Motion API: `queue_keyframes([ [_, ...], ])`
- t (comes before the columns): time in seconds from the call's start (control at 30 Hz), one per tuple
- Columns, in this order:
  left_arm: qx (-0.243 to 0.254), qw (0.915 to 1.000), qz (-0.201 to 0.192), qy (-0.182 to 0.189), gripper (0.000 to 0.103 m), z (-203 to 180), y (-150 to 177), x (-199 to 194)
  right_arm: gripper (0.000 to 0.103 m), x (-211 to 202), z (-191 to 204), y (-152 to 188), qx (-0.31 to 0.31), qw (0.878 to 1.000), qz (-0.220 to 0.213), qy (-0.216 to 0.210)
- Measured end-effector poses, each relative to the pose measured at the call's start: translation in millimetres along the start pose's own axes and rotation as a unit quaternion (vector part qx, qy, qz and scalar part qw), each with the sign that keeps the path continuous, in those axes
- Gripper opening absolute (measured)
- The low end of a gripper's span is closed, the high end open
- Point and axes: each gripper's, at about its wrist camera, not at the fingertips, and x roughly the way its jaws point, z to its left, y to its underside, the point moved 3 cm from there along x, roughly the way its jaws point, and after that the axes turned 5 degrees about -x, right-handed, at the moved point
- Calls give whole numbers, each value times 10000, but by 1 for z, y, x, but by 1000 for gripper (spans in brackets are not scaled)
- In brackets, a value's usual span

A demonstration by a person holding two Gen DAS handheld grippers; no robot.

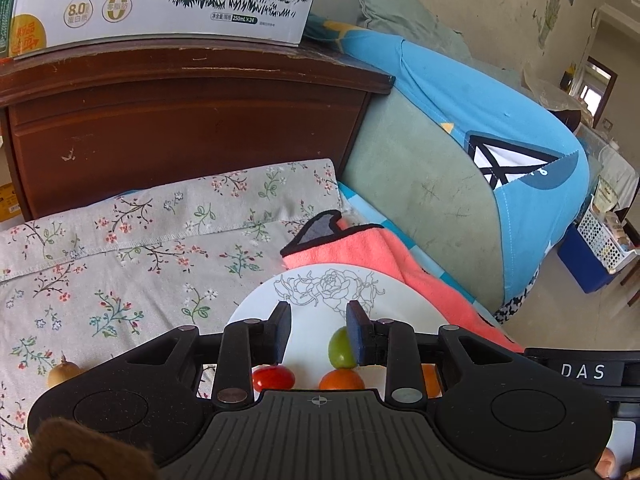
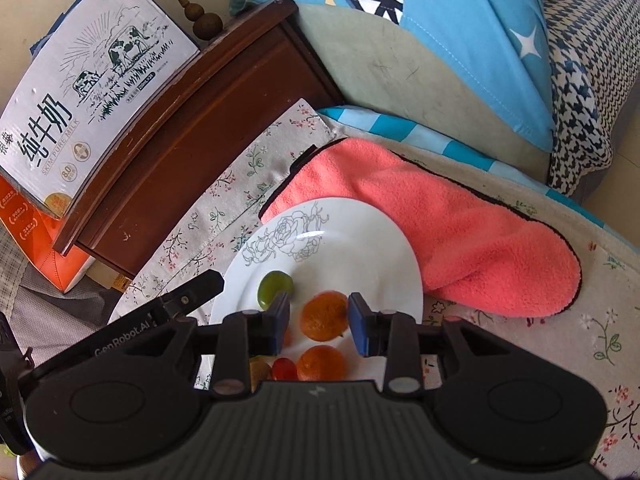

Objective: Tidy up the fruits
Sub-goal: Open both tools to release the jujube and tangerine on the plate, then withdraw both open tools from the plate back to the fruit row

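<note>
The left claw (image 1: 319, 330) hangs over the white plate (image 1: 312, 280), jaws apart and empty, a green fruit (image 1: 339, 347) against its right pad. The right claw (image 2: 319, 322) stands parted and holds nothing, an orange (image 2: 323, 316) lying loose between its pads, a second orange (image 2: 321, 363) nearer its base

Round white ceramic plate (image 2: 360, 236) with a grey line-drawn rose near its far rim, lying flat on flowered cloth. On it: small smooth green fruit (image 2: 273, 288), oval, left of centre; bumpy round orange mandarin (image 2: 323, 316) just beside it toward the near side; second orange mandarin (image 2: 322, 364) nearer still, close to the first. Small glossy red tomato (image 2: 284, 369) at the plate's near edge. Small brownish-yellow fruit (image 1: 62, 372) lying off the plate on the cloth, well left.
</note>
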Motion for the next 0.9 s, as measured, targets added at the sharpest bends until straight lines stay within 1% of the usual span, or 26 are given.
queue_keyframes([
  [0.03, -8, 10000, -39, -5, 38, 0, -2, -4, 34, -1, 1, -1, -15, 10000, -38, -4],
  [0.07, -17, 10000, -83, -24, 45, 1, -4, -8, 34, -2, 2, -2, -45, 10000, -63, -13],
  [0.1, -21, 9999, -108, -39, 48, 1, -5, -11, 34, -3, 3, -2, -68, 9999, -78, -30],
  [0.17, -42, 9999, -134, -74, 49, 4, -9, -18, 34, -4, 6, -3, -102, 9998, -72, -127],
  [0.23, -79, 9998, -121, -110, 51, 8, -11, -23, 34, -4, 9, -2, -160, 9997, -54, -198],
  [0.3, -96, 9997, -121, -185, 58, 12, -13, -30, 34, -5, 14, -1, -277, 9993, -55, -229],
  [0.4, -80, 9993, -135, -331, 60, 20, -15, -41, 34, -5, 20, 0, -431, 9986, -42, -307],
  [0.6, -177, 9985, -157, -496, 64, 36, -18, -64, 36, -7, 37, 6, -830, 9956, -39, -429],
  [0.9, -236, 9962, -194, -816, 66, 65, -10, -98, 38, -10, 66, 26, -1519, 9853, 93, -772],
])
